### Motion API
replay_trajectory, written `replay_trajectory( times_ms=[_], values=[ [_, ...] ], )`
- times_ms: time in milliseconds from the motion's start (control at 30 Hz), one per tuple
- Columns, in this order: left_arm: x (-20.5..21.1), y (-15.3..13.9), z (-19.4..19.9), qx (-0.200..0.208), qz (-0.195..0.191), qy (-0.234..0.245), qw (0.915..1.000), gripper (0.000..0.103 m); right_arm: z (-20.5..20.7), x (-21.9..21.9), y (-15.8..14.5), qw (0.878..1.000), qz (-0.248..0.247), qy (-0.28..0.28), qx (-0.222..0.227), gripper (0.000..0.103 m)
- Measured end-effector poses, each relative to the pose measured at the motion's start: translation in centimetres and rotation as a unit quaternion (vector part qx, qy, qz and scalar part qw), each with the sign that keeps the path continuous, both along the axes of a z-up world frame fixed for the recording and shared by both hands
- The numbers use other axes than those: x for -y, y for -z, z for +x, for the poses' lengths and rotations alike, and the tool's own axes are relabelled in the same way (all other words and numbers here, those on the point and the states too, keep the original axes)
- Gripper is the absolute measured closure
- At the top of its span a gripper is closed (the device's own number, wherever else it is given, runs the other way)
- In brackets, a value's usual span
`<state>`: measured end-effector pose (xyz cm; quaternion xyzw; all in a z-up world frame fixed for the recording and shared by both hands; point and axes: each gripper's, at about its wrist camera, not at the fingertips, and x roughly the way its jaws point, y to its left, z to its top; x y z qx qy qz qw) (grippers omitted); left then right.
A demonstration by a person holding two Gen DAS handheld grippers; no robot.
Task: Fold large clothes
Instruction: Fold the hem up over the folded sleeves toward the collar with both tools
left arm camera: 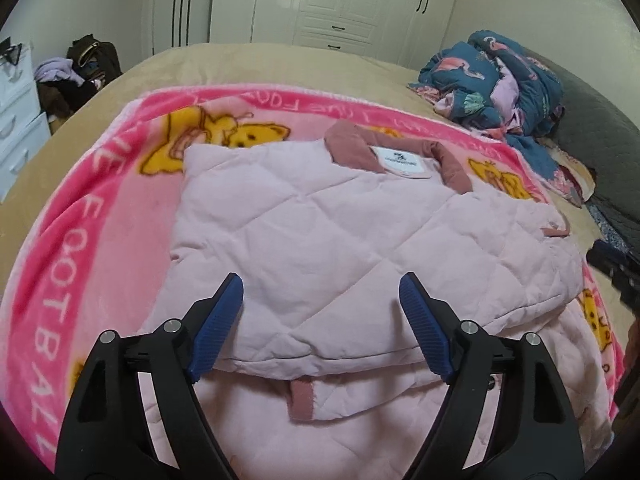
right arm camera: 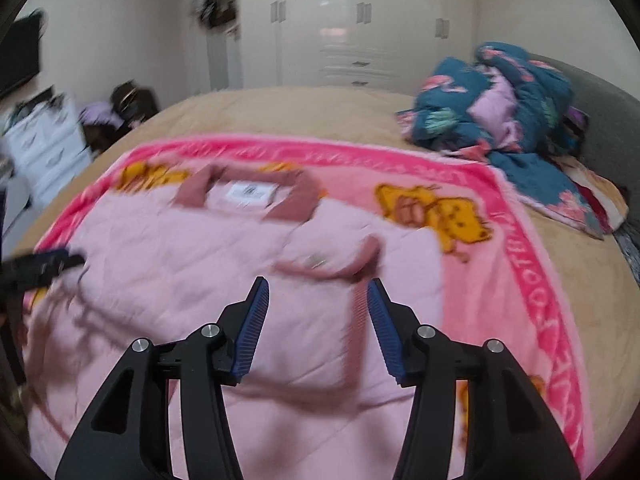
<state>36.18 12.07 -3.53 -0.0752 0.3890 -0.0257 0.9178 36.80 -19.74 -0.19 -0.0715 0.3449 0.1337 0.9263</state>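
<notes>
Left wrist view, jacket: a pale pink quilted jacket (left arm camera: 320,232) lies partly folded on a pink cartoon blanket (left arm camera: 100,216), its dusty-rose collar (left arm camera: 352,148) at the far end with a white label (left arm camera: 402,162) inside it.
Jacket fold: the upper layer ends in a soft edge near the camera, and a dusty-rose tab (left arm camera: 302,398) shows on the layer beneath.
Left gripper (left arm camera: 322,300): hovers over the near part of the jacket, jaws spread wide with nothing between the blue pads (left arm camera: 218,328).
Right gripper (right arm camera: 318,300): above the jacket's right side, jaws apart and empty; this view is motion-blurred.
Other gripper: a dark part of the right one shows at the left view's right edge.
Bed (left arm camera: 248,64): a tan cover under the blanket.
Bedding: a crumpled teal floral duvet (left arm camera: 496,84) sits at the far right of the bed, well apart from the jacket.
Room: white wardrobe doors (left arm camera: 360,0) behind, white drawers (left arm camera: 18,136) at left.
</notes>
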Motion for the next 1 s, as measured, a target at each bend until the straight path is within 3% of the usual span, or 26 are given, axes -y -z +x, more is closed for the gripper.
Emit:
replay_trajectory(
  times_ms=[167, 367, 633, 833, 1000],
  values=[
    [-0.6, 2.7, 1.0, -0.044, 0.001, 0.002, 0.999, 0.028, 0.7, -3.1, 1.5, 0.999, 0.002, -0.019, -0.028, 0.052],
    [-1.3, 3.1, 1.0, -0.045, -0.01, -0.005, 0.9989, 0.027, 3.5, -4.8, 4.0, 0.997, 0.001, -0.004, -0.079, 0.051],
    [-1.3, 3.2, 1.0, -0.044, -0.008, -0.008, 0.999, 0.027, 7.8, -5.6, 7.6, 0.991, 0.009, 0.014, -0.136, 0.042],
    [-1.0, 3.0, 1.0, -0.046, -0.002, -0.01, 0.9989, 0.027, 8.2, -6.0, 8.2, 0.99, 0.005, 0.026, -0.137, 0.041],
    [-0.8, 2.3, 0.8, -0.05, -0.004, -0.007, 0.9987, 0.019, 7.5, -5.5, 7.5, 0.99, 0.019, 0.028, -0.137, 0.039]
  ],
)
